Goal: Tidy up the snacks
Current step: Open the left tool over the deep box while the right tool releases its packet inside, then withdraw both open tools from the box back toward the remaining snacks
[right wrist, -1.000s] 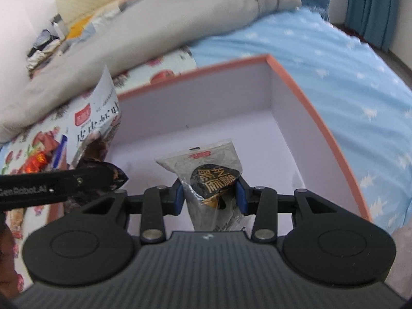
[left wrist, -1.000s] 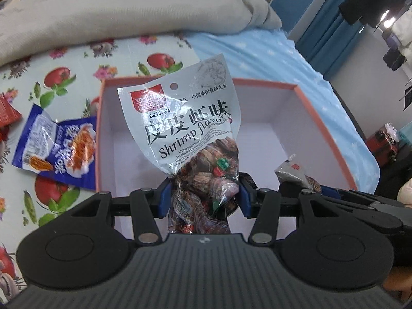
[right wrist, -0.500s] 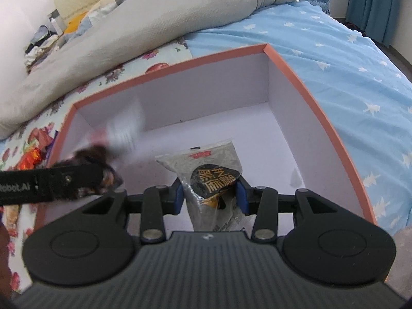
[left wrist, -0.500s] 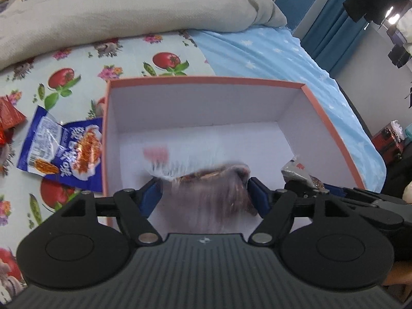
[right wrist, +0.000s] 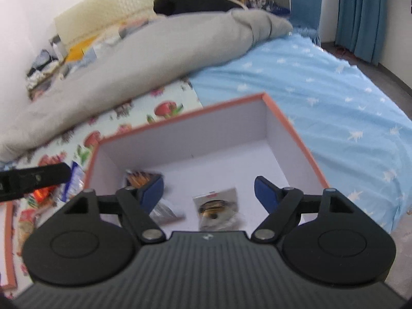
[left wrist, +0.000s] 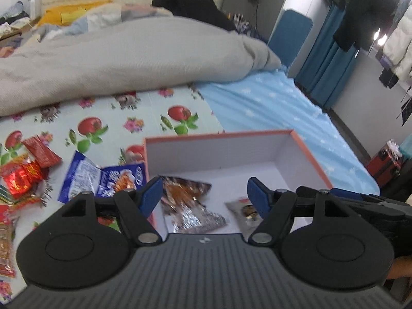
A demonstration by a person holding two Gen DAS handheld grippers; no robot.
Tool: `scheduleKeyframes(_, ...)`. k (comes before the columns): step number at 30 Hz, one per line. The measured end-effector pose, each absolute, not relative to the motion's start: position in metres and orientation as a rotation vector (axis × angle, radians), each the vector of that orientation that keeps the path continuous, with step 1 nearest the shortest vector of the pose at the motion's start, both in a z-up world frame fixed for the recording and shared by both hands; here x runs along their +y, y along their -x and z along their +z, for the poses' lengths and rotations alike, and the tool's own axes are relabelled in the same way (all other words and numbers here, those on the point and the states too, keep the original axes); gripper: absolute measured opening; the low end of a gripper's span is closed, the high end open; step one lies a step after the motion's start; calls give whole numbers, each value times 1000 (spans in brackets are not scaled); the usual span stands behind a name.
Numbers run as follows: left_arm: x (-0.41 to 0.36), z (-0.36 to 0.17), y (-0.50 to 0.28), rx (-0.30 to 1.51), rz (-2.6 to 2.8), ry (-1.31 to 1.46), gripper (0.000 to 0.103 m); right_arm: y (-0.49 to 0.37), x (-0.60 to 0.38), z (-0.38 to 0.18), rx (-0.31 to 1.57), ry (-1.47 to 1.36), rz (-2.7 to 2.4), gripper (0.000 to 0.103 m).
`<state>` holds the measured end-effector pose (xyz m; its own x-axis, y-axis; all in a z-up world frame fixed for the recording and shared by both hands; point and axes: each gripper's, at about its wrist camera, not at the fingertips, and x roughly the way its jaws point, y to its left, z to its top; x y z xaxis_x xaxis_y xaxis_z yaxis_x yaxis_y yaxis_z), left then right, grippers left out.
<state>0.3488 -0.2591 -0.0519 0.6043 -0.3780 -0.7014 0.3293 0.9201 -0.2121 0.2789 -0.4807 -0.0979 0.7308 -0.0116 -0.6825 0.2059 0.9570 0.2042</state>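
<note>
Both tools are empty: the left tool (left wrist: 204,193) stands wide open over the box (left wrist: 306,152) at lower centre of its frame, and the right tool (right wrist: 208,193) has its jaws opening, nothing between them. Two packets lie flat on the box floor, the shrimp bag (left wrist: 190,203) at lower left and the small pouch (right wrist: 219,208) just right of it, apart from each other. More snacks wait on the bed at the left edge of the frame: a blue packet (left wrist: 103,180) just beside the box wall and red ones (left wrist: 28,170) further out. Best, I'd say, to lift clear of the rim before swinging left, then pinch the blue packet by a flat edge.
</note>
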Motion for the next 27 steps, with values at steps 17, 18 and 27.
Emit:
scheduleKeyframes(17, -178, 27, -256, 617, -394, 77, 77, -205, -411, -21, 508, -250, -53, 79)
scheduleKeyframes(18, -172, 28, -249, 612, -389, 80, 77, -201, -405, -20, 501, -243, -48, 79)
scheduleKeyframes(27, -114, 31, -199, 596, -316, 110, 77, -170, -361, -16, 475, -215, 24, 79)
